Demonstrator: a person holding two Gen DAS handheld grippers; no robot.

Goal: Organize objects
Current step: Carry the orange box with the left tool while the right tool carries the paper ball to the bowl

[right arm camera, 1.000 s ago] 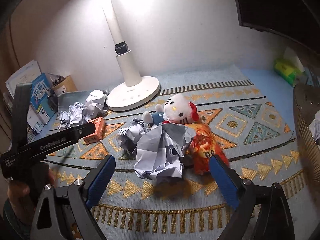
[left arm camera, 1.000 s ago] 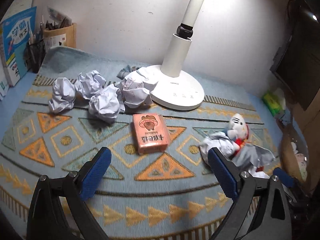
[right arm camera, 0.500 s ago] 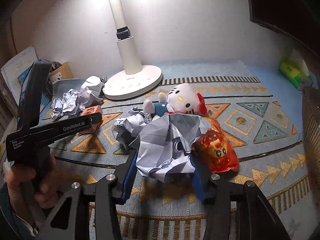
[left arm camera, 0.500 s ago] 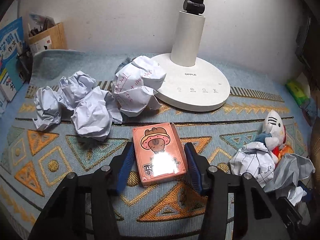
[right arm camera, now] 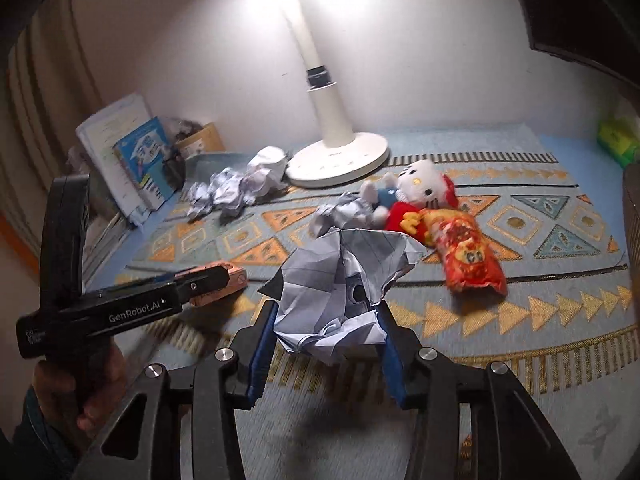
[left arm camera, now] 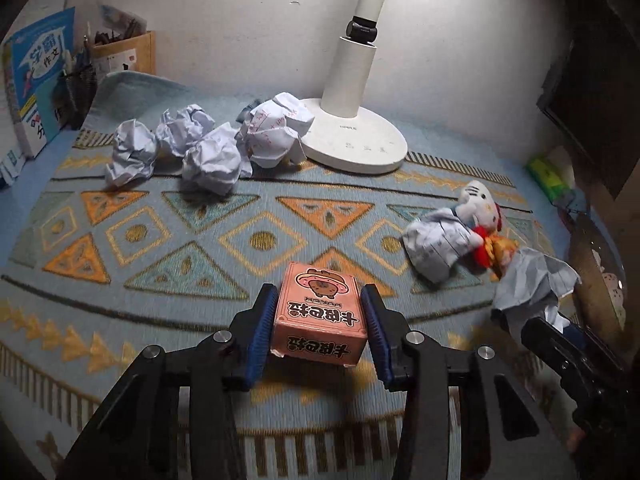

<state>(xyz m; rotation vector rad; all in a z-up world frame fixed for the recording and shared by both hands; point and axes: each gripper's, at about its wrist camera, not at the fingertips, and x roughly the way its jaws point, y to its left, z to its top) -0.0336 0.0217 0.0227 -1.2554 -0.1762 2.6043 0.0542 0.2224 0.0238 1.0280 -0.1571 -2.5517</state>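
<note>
Both grippers are loaded: the left gripper point(left arm camera: 320, 328) clamps a pink card box point(left arm camera: 320, 322) above the patterned mat's point(left arm camera: 160, 240) near edge, while the right gripper point(right arm camera: 326, 344) pinches a crumpled paper sheet point(right arm camera: 340, 292) beside it. Sorting looks barely begun: four paper balls point(left arm camera: 208, 160) crowd the lamp base point(left arm camera: 356, 144) at the far edge, and a plush cat point(right arm camera: 416, 188) and red snack packet point(right arm camera: 468, 260) lie mid-mat.

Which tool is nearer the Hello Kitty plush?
Right. The right tool, shut on crumpled paper, sits just before the plush; the left tool, gripping the pink box, is farther off.
</note>
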